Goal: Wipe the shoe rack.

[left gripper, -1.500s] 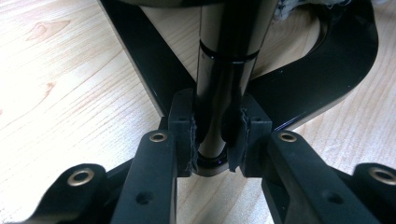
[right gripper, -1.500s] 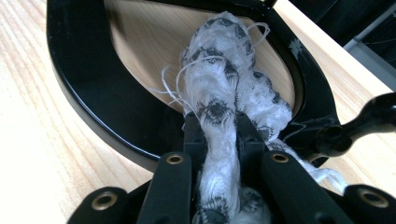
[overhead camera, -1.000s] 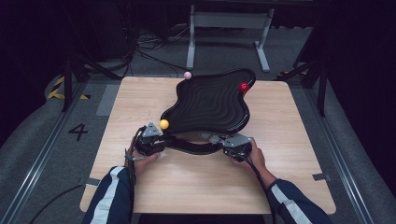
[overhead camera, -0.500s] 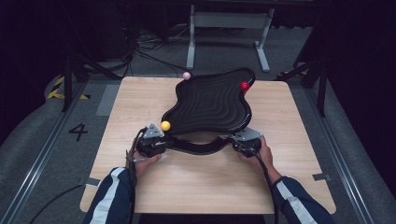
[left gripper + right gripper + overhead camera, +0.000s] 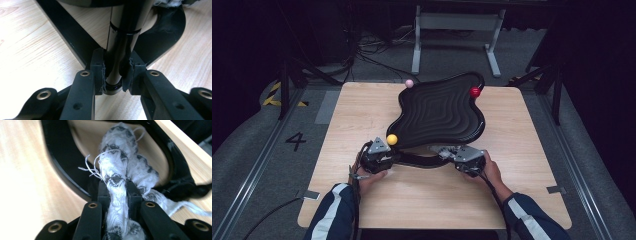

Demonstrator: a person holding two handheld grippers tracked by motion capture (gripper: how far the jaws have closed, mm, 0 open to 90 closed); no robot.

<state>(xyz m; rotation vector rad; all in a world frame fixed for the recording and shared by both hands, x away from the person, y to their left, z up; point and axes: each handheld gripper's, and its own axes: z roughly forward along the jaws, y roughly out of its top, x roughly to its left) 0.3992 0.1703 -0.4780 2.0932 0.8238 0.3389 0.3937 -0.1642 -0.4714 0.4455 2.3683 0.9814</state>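
A black wavy board (image 5: 439, 112) stands on a thin black base frame (image 5: 417, 161) on the wooden table (image 5: 362, 110). Its corners carry a yellow ball (image 5: 392, 139), a red ball (image 5: 475, 92) and a pink ball (image 5: 409, 83). My left gripper (image 5: 381, 154) sits under the yellow ball. In the left gripper view it (image 5: 116, 73) is shut on an upright black-and-tan post (image 5: 120, 42). My right gripper (image 5: 462, 156) is at the frame's right end. There it (image 5: 116, 188) is shut on a frayed white-and-black cloth (image 5: 120, 167) wound by the frame (image 5: 62, 162).
Bare tabletop lies to the left, to the right and in front of my hands. A metal stand (image 5: 457, 22) and cables (image 5: 362, 55) are on the floor beyond the table's far edge. A floor mark "4" (image 5: 295, 141) is at the left.
My right gripper shifted a little to the right, then came back left along the frame. The left gripper and the board have stayed in place.
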